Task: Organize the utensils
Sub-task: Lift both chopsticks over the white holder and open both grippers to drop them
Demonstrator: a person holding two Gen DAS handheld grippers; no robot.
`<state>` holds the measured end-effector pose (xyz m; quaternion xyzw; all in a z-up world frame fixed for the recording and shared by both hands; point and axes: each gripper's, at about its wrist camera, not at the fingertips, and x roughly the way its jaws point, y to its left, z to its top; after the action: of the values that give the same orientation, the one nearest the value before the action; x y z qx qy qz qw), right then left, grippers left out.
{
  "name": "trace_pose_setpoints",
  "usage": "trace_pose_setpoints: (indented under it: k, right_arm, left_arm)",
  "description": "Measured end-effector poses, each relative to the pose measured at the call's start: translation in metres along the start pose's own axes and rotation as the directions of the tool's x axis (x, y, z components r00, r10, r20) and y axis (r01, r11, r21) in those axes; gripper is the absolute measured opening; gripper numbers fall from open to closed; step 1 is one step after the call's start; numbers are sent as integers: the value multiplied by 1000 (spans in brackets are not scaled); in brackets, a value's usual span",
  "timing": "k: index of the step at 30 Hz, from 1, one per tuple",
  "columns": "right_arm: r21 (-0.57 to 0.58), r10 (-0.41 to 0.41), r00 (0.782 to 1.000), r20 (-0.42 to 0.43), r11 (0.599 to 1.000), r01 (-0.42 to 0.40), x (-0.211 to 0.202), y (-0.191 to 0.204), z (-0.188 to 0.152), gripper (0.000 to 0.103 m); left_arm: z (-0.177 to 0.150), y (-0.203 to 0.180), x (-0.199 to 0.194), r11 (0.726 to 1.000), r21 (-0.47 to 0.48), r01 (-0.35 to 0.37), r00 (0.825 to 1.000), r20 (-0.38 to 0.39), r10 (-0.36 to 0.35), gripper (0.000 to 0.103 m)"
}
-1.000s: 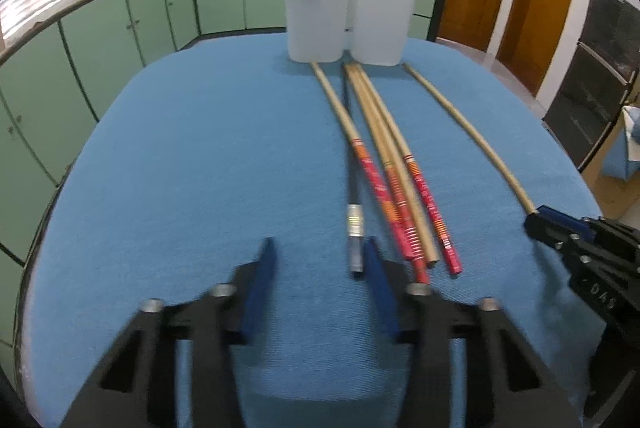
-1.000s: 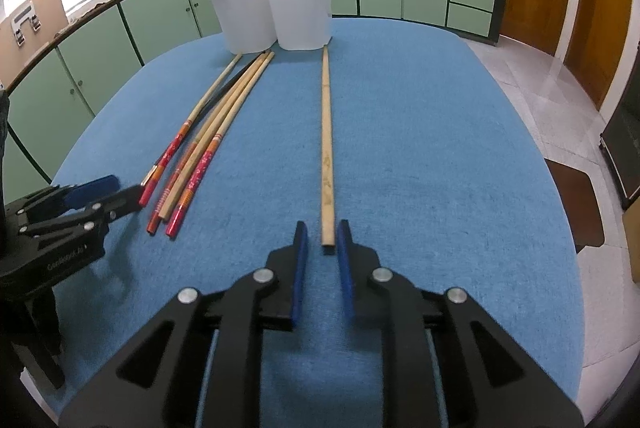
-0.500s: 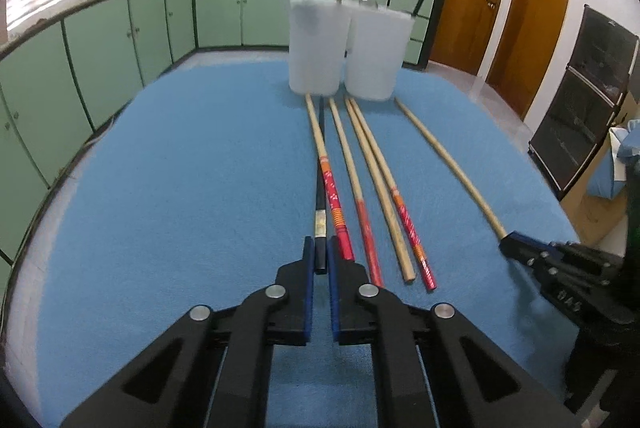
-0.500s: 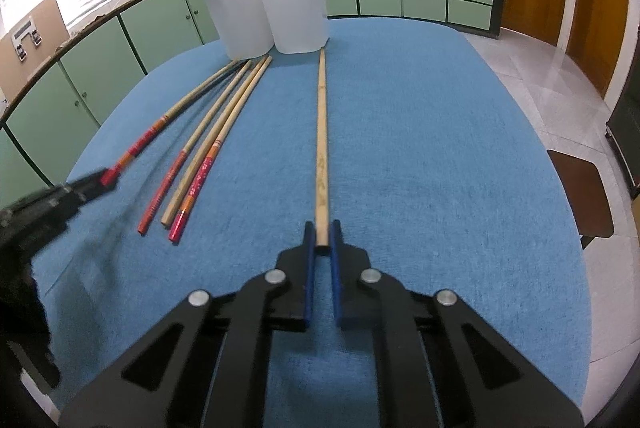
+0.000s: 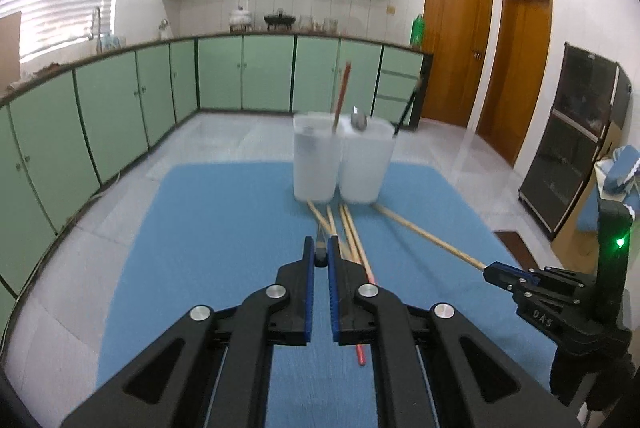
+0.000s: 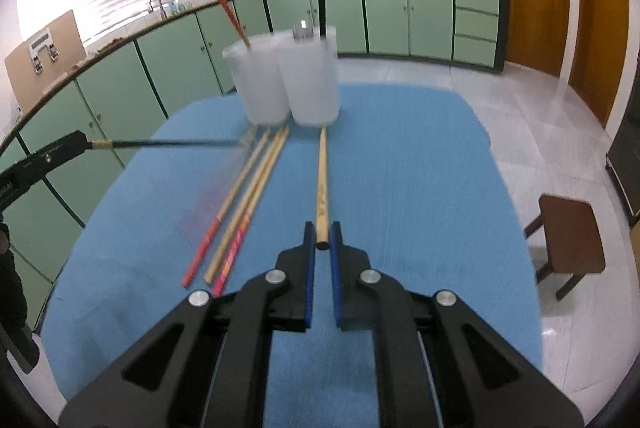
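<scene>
Both sticks have gone up since a moment ago. Now the left gripper point(image 5: 321, 257) pinches the near end of a black chopstick point(image 6: 168, 143) and holds it off the blue cloth point(image 5: 224, 228). The right gripper point(image 6: 322, 241) is closed on the plain wooden chopstick point(image 6: 322, 184), whose far tip points at 12 o'clock, close by the two white cups point(image 6: 288, 84). Each stick is held only at its very end, so it could wobble, slip out, or bump a cup and knock it over. Four more sticks point(image 6: 244, 204) lie on the cloth at 11 o'clock.
</scene>
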<state>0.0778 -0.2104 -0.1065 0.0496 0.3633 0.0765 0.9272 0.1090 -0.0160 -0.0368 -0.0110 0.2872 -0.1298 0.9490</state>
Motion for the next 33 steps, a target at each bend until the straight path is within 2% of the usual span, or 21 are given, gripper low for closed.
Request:
trace_pose_setpoints:
  k: [8,13,19,25,30,33]
  right_arm:
    - [-6,49,995,85,999,-49,-34,-7,58,6]
    - [-6,99,987,124,995,-99,-47,-11,98,6]
    - [-20,138,984,109,990,-136,-47,-13,137,6]
    - [-57,168,981,98,985,-163,-49,-7,160,6]
    - [-93,184,976,118,980,-173,-60,-2,183,6]
    - [-105,191,972,140,979,-177,-69,-3,201,6]
  left_arm:
    - [40,2,-7,999,-7,31,996,78,-30,6]
    - [63,6,3,998,-3,62,994,90,-62,6]
    - [89,7,16,997,9,76,993,88,-77,6]
    - [104,12,18,995,18,97,990,99,-98,6]
    - [119,10,9,994,39,103,985,133,-107,6]
    - [141,12,4,993,44,109,979,168,-115,6]
